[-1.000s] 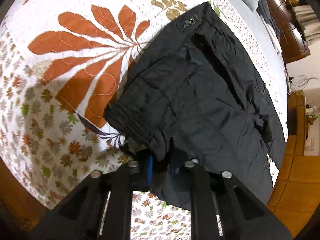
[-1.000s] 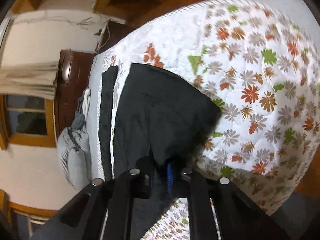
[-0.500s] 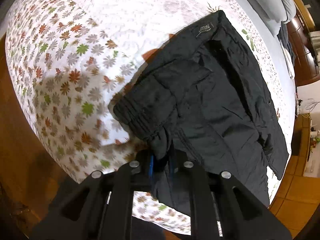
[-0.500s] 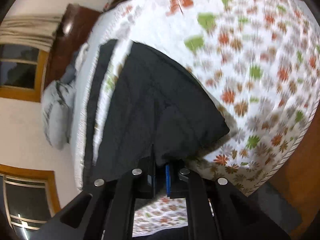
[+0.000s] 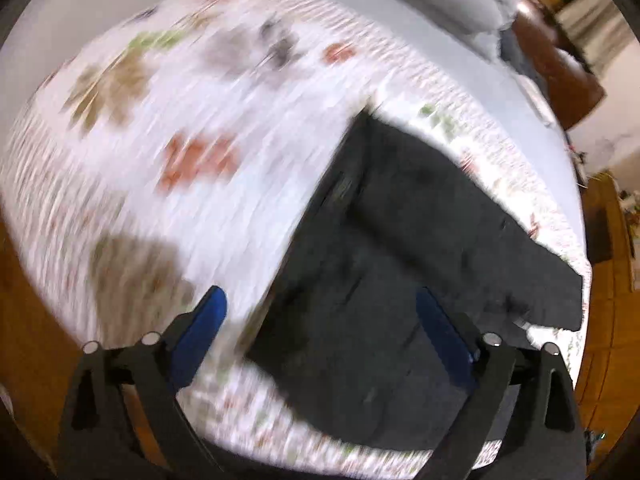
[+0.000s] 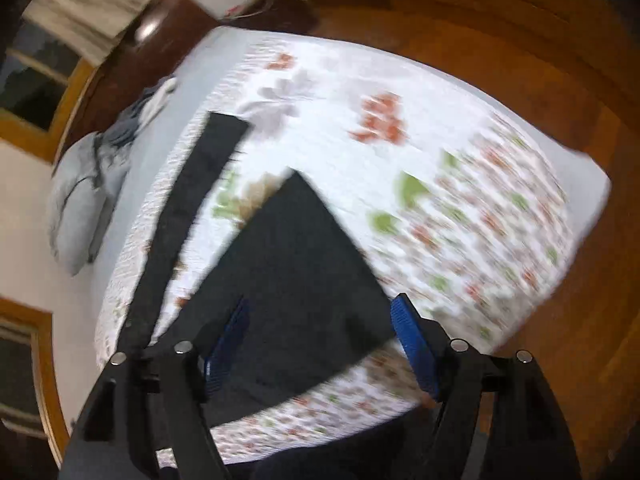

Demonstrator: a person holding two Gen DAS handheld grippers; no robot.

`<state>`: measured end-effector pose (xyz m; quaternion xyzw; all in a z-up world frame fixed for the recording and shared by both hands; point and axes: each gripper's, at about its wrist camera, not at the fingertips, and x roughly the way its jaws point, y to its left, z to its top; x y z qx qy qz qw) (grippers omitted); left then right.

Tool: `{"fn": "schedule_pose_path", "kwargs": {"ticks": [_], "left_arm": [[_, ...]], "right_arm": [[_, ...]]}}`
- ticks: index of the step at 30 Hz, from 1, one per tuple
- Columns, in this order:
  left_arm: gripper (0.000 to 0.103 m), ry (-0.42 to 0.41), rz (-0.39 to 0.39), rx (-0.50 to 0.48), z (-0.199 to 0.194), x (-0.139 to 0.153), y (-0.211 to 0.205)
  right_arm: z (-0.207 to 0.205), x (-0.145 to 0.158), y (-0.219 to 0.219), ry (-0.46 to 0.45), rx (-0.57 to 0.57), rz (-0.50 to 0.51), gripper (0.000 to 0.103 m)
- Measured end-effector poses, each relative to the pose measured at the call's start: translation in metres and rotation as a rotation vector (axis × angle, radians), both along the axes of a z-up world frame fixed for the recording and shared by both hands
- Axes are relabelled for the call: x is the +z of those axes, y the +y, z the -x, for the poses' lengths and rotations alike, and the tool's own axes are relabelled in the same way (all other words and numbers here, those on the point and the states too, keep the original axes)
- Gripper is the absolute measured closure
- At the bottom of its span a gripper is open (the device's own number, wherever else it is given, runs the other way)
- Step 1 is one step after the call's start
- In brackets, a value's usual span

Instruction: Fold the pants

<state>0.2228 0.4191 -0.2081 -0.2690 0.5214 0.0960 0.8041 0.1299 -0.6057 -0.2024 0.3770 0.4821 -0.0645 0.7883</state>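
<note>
Black pants (image 5: 400,240) lie spread on the floral quilt (image 5: 192,92), their near edge close to the bed's front edge. My left gripper (image 5: 319,294) hovers above them with its jaws opening wide; its blue pads (image 5: 204,320) touch no cloth. In the right wrist view the folded part of the pants (image 6: 296,272) lies flat, and a long black leg strip (image 6: 188,208) runs along the left. My right gripper (image 6: 322,300) hangs over the fold with its jaws opening and nothing gripped. Both views are blurred by motion.
A grey pillow (image 6: 80,208) and rumpled clothes (image 6: 144,108) lie at the head of the bed beside dark wooden furniture (image 6: 132,56). Orange wooden floor (image 6: 520,60) surrounds the bed. The quilt's edge (image 6: 572,248) drops off close to the right gripper.
Both grippers have let go of the pants, opened wide and risen away from the bed. The pants edge that hung from them now lies flat on the quilt.
</note>
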Motion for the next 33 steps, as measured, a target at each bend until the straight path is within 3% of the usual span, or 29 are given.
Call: {"fn": "schedule_pose_path", "kwargs": {"ticks": [4, 9, 15, 21, 23, 26, 29, 33], "left_arm": [[0.003, 0.022, 0.092, -0.128, -0.088, -0.012, -0.001], [0.003, 0.104, 0.063, -0.2, -0.181, -0.054, 0.0], [0.003, 0.213, 0.066, -0.235, -0.227, -0.109, 0.014], [0.006, 0.159, 0.136, -0.331, -0.248, -0.117, -0.004], [0.029, 0.19, 0.086, -0.368, -0.25, -0.122, -0.014], [0.047, 0.21, 0.058, -0.351, -0.251, -0.129, -0.009], [0.055, 0.196, 0.079, -0.329, -0.249, -0.129, -0.003], [0.056, 0.198, 0.064, -0.328, -0.246, -0.129, -0.001]], "right_arm": [[-0.069, 0.009, 0.026, -0.042, 0.112, -0.07, 0.014], [-0.161, -0.003, 0.066, -0.012, 0.223, -0.104, 0.014], [-0.245, -0.015, 0.088, 0.022, 0.303, -0.085, 0.014], [-0.318, -0.017, 0.072, 0.017, 0.351, -0.054, 0.014], [-0.348, -0.019, 0.059, 0.025, 0.345, -0.036, 0.014], [-0.395, -0.025, 0.043, 0.026, 0.327, -0.031, 0.014], [-0.442, -0.038, 0.038, 0.039, 0.344, -0.015, 0.013], [-0.496, -0.061, 0.049, 0.094, 0.415, 0.066, 0.013]]}}
